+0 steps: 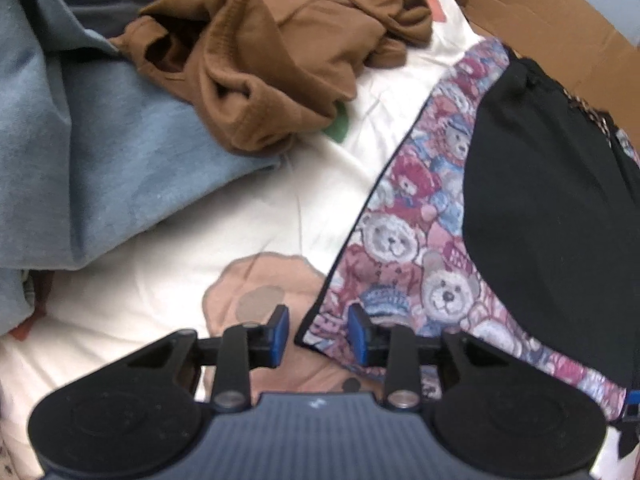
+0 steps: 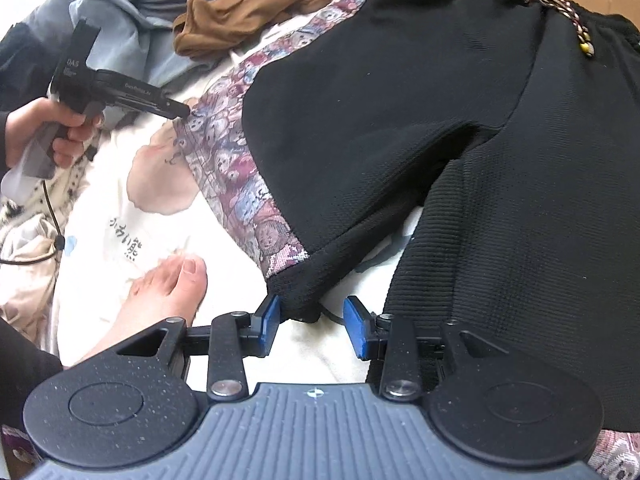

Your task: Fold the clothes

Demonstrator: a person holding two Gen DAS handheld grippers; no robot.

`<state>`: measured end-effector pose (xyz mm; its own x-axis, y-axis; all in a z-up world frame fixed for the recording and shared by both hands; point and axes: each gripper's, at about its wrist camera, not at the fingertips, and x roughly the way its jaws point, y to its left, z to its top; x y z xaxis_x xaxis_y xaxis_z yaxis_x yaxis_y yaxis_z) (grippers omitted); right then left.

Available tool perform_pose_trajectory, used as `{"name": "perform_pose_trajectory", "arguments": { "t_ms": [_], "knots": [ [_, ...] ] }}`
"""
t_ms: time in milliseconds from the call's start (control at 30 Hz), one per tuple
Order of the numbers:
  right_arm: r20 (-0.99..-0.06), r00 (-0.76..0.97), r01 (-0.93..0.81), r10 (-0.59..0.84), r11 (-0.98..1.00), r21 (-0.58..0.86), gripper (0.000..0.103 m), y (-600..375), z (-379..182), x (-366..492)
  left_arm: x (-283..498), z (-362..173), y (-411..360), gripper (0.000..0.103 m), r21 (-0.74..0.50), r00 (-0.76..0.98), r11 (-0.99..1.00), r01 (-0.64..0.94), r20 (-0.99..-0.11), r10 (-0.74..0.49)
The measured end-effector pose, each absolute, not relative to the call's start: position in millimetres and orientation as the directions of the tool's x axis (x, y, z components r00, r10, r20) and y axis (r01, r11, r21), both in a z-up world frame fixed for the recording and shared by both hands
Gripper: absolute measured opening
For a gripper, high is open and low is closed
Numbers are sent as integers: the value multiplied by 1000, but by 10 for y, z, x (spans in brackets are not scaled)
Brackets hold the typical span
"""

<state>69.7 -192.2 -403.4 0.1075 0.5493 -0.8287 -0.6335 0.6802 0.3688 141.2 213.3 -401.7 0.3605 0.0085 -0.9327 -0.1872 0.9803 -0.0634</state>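
**Two hand-held grippers at the lower hem of a pair of black shorts on a bed**

Left wrist view. The left hand-held gripper (image 1: 318, 330) points steeply down at the bed sheet (image 1: 168, 288), its blue pads (image 1: 282, 330) standing a narrow gap apart. The corner of the teddy-bear side panel (image 1: 404, 248) of the black shorts (image 1: 548, 208) lies just ahead of the gap, towards the right-hand pad; no cloth is pressed between the pads. Ahead and to the left of this hand-held gripper lie a crumpled brown garment (image 1: 272, 76) and a blue-grey garment (image 1: 80, 152); a cardboard box (image 1: 560, 12) is far ahead to the right.

Right wrist view. The right hand-held gripper (image 2: 312, 326) stands with its pads moderately apart. The hem corner of one leg of the shorts hangs into the gap, touching or nearly touching the left-hand pad (image 2: 272, 322) and clear of the right-hand one; it is not clamped. The shorts spread ahead and to the right, the waistband drawstring (image 2: 568, 20) at the far end. To the left, a hand (image 2: 48, 132) holds the left hand-held gripper, its tip at the edge of the printed panel. A bare foot (image 2: 160, 292) rests on the sheet just left of the right hand-held gripper.
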Motion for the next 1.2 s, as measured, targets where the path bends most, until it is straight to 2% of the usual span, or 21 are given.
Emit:
{"name": "perform_pose_trajectory", "arguments": {
  "t_ms": [100,300,333,367,467,500,533,567,600,667,767,900,967,1033,1100,1167,1200],
  "knots": [
    [-824,114,-658,556,664,356,42,-1887,-4054,664,1407,-4090,2141,38,-59,354,980,-188,-935,12],
    [-814,123,-710,567,624,328,43,-1791,-4084,620,1372,-4131,2103,36,-57,379,984,-167,-925,11],
    [-814,128,-713,567,623,322,43,-1779,-4091,618,1363,-4124,2107,27,-61,387,985,-162,-922,7],
    [-809,135,-725,572,614,313,43,-1774,-4081,616,1354,-4112,2114,12,-68,397,985,-160,-918,1],
    [-796,152,-759,586,585,286,41,-1761,-4052,612,1357,-4074,2100,7,-63,414,986,-155,-910,7],
    [-794,138,-763,592,575,296,34,-1761,-4051,622,1353,-4050,2090,6,-56,420,987,-149,-908,12],
    [-791,123,-765,599,565,309,18,-1762,-4050,634,1348,-4020,2079,6,-46,425,989,-142,-905,19],
    [-786,104,-754,609,564,337,10,-1776,-4042,653,1343,-3982,2079,6,-42,430,990,-138,-902,21],
    [-781,85,-742,619,562,365,9,-1790,-4034,671,1340,-3938,2086,6,-43,436,990,-137,-899,22],
    [-758,38,-701,651,558,444,2,-1830,-4019,716,1323,-3840,2109,6,-43,453,990,-136,-891,24],
    [-665,-38,-570,746,531,628,2,-1953,-4019,819,1318,-3802,2151,6,-58,457,986,-156,-889,19],
    [-693,-49,-530,720,569,629,2,-1994,-4143,836,1329,-3872,2152,8,-61,430,984,-166,-903,17],
    [-731,-56,-515,680,607,605,5,-1989,-4252,819,1339,-3908,2133,16,-46,416,985,-167,-909,28],
    [-741,-55,-509,669,619,597,7,-1988,-4273,818,1345,-3932,2138,18,-41,415,985,-168,-909,34],
    [-741,-50,-512,670,620,595,17,-1982,-4270,814,1341,-3962,2169,19,-50,416,984,-169,-909,25],
    [-738,-43,-513,674,618,595,35,-1972,-4271,813,1323,-3986,2211,24,-58,414,983,-175,-910,20],
    [-734,-42,-511,678,617,599,38,-1960,-4274,819,1311,-3999,2231,25,-63,414,982,-179,-910,17]
  ]
}}
